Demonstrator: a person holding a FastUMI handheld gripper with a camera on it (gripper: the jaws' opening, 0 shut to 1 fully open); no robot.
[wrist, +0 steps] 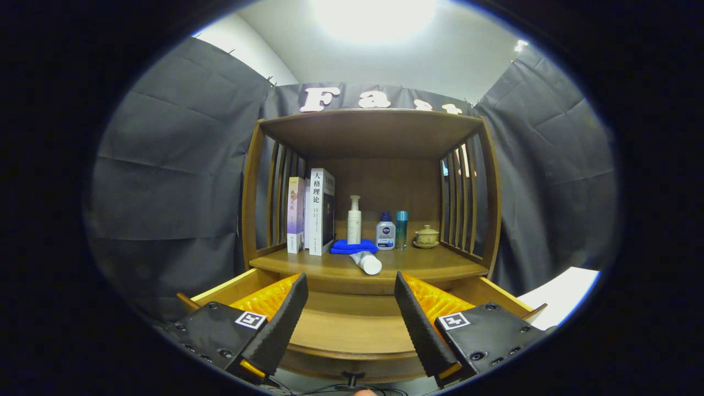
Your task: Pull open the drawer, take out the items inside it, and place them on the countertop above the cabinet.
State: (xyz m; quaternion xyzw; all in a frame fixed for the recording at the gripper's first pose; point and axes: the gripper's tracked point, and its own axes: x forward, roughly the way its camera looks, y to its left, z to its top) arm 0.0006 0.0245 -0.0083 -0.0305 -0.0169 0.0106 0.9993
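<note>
Two fingers of my tool [351,308] stand wide apart with nothing between them, hovering over the pulled-out drawer [352,330]. That drawer sits just below the surface [418,267], and the part of its floor I can see is bare wood. A white tube [367,262] lies on the surface beside a blue cloth [353,246], so I judge the opening done and at least one item moved. Whether anything remains under my fingers, I cannot tell.

Your gripper [351,308] hangs spread over the pulled-out drawer [352,330], nothing between its fingers. Beyond them, a white tube [367,262] lies at the countertop's [434,267] front edge, with bare wood either side of it.
</note>
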